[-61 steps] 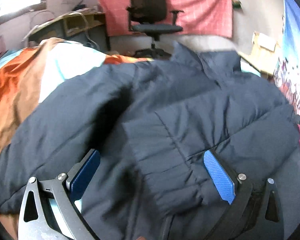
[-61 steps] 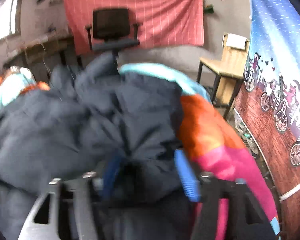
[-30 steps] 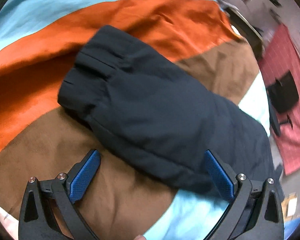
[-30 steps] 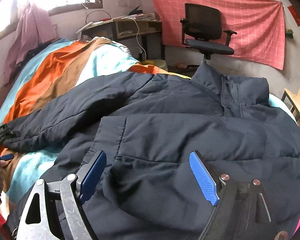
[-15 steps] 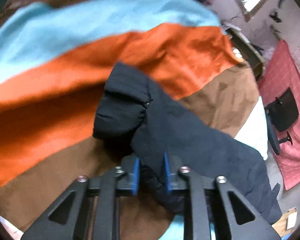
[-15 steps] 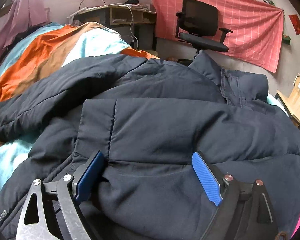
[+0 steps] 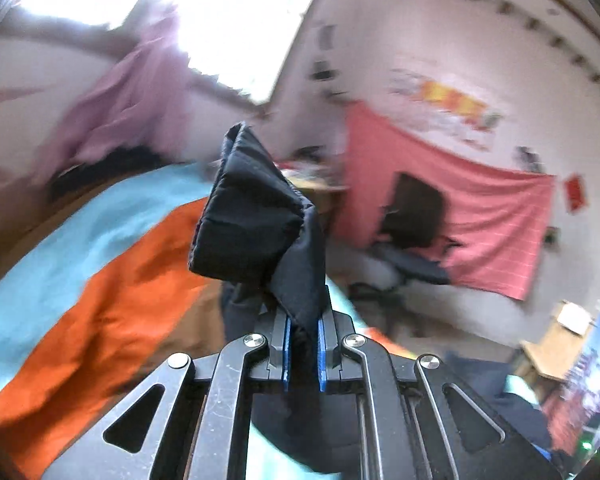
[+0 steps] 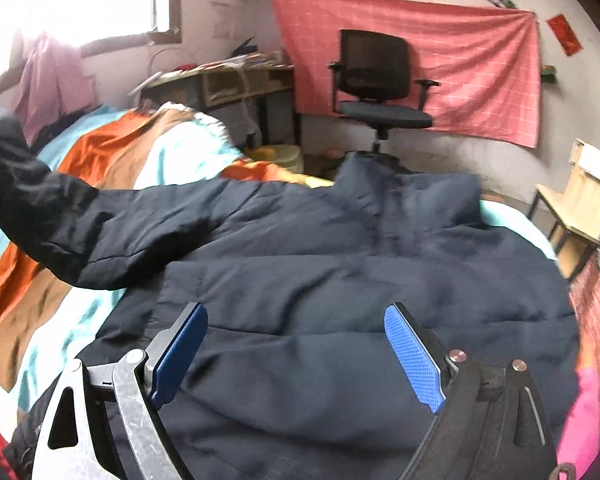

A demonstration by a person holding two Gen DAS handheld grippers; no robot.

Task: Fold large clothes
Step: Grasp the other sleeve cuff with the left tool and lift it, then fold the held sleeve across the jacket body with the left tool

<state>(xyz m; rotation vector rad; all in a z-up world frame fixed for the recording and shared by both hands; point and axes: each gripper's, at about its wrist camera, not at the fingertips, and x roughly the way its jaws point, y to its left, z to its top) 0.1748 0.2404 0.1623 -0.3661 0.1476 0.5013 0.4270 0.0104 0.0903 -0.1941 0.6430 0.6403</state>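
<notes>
A large dark navy padded jacket lies spread on the striped bed, collar toward the far end. Its one sleeve is raised off the bed at the left. My left gripper is shut on that sleeve's cuff and holds it up in the air above the bed. My right gripper is open, its blue pads hovering just over the jacket's lower body, holding nothing.
The bedspread has orange, brown and light blue stripes. A black office chair stands before a pink wall cloth. A desk is at the back left, a wooden chair at the right.
My left gripper, shut on the sleeve cuff, has lifted it off the bed and swung upward. The sleeve now arcs up in the right wrist view. The right gripper stayed open over the jacket.
</notes>
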